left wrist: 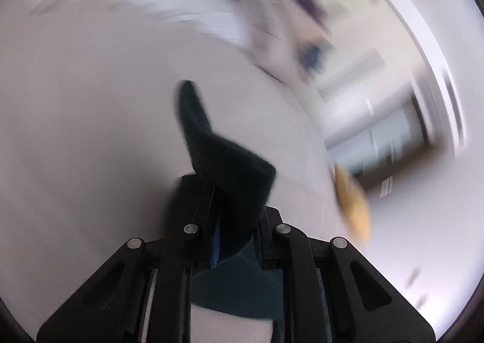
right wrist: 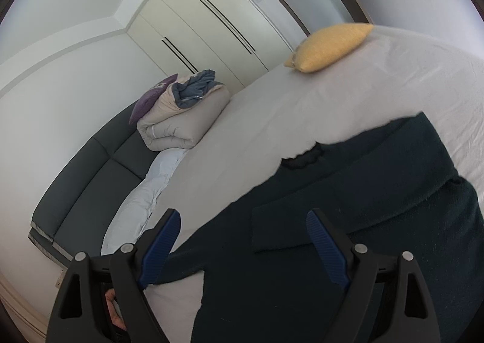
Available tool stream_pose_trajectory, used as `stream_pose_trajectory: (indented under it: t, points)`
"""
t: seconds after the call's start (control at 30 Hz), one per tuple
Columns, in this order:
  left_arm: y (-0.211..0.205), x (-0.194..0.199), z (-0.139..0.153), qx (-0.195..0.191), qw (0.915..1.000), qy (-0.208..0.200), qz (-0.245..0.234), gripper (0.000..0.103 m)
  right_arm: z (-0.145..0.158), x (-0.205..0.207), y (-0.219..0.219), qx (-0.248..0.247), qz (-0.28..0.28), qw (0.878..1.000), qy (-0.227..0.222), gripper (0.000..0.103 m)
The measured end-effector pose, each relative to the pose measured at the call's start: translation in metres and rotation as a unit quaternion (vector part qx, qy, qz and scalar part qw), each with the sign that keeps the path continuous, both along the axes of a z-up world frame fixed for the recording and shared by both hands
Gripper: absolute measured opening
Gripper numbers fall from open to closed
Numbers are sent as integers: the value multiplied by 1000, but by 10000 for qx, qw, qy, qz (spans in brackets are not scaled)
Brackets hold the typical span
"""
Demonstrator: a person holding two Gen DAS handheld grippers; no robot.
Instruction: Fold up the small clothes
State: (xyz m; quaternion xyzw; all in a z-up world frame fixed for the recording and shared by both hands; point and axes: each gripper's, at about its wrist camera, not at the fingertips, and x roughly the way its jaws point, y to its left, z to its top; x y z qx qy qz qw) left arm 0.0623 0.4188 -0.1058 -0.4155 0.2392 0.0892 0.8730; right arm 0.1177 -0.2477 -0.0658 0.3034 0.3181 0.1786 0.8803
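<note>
left wrist view is heavily blurred, but the left gripper (left wrist: 234, 216) is seen with its jaws drawn narrow and clamped on a fold of the dark sweater (left wrist: 224, 161); the cloth rises from between the fingers and tapers to a point above the white bed sheet (left wrist: 90, 131). a yellow pillow (left wrist: 352, 203) is made out at the right, and a smeared pile of bedding (left wrist: 272, 28) farther back.

right wrist view is sharp. the right gripper (right wrist: 243, 240) is held with its jaws spread wide and nothing is gripped; its blue pads (right wrist: 325, 244) hang over the dark sweater (right wrist: 348, 206), which is spread on the bed sheet (right wrist: 272, 107) with one flap folded across its middle. whether the pads touch the cloth cannot be told. the yellow pillow (right wrist: 329, 46) is set near the far edge of the bed, well apart from the sweater. a folded beige duvet (right wrist: 184, 113) and a purple cushion (right wrist: 151, 97) are stacked against the dark headboard (right wrist: 99, 173), with white wardrobe doors (right wrist: 205, 25) behind.
</note>
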Motion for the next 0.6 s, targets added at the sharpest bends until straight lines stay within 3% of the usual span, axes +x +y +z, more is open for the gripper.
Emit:
stream_pose_trajectory:
  t: [0.07, 0.13, 0.2, 0.27, 0.37, 0.6]
  points:
    - [-67, 26, 22, 939, 9926, 42, -773, 16, -7, 4, -2, -37, 9, 10000, 76, 88]
    - [-145, 43, 25, 1937, 9689, 198, -1525, 16, -14, 11, -4, -6, 39, 9999, 144, 88]
    - [-220, 52, 6, 2833, 9334, 421, -2160, 14, -24, 23, -3, 54, 131, 9994, 307, 88]
    - [-269, 47, -21, 3179, 9123, 618, -2505, 13, -33, 34, 0, 115, 251, 9983, 509, 87]
    - [-307, 37, -41, 3673, 8913, 679, -2571, 13, -55, 57, 8, 433, 564, 9927, 970, 86]
    - [-320, 39, -44, 4261, 8701, 460, -2433, 13, -110, 106, 54, 1598, 1336, 9579, 1977, 83]
